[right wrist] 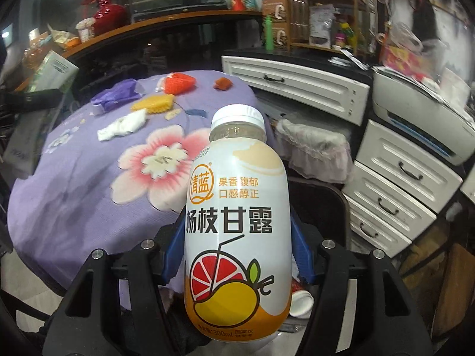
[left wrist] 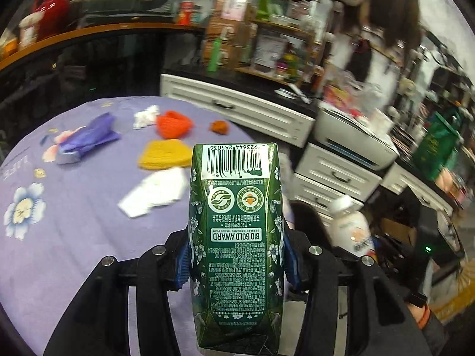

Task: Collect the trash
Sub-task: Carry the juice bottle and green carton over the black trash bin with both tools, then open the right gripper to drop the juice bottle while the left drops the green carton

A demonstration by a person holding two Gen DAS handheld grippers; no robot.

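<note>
While both grippers are loaded, each rides clear of the table: the left gripper point(left wrist: 236, 255) is clenched on one green drink carton point(left wrist: 236, 237), its blue pads pressing the carton's two sides, barcode end pointing away, and the right gripper point(right wrist: 237, 255) grasps one white juice bottle point(right wrist: 237, 237) with a white cap, upright between the fingers. Both items hang near the right edge of the round table, over its purple floral cloth point(right wrist: 89, 195), beside the gap toward the white drawer cabinet point(right wrist: 400, 184). In that gap, below the bottle, sits a dark bin point(right wrist: 323, 207) with a red-and-white cup point(right wrist: 299, 299) inside. The near half of the cloth lies bare. Farther on lie one flat white paper point(left wrist: 157, 191), one yellow foam net point(left wrist: 164, 154), one orange foam net point(left wrist: 173, 124), one purple bag point(left wrist: 86, 139), one white crumpled tissue point(left wrist: 145, 115) and one small brown scrap point(left wrist: 219, 127) near the far rim
</note>
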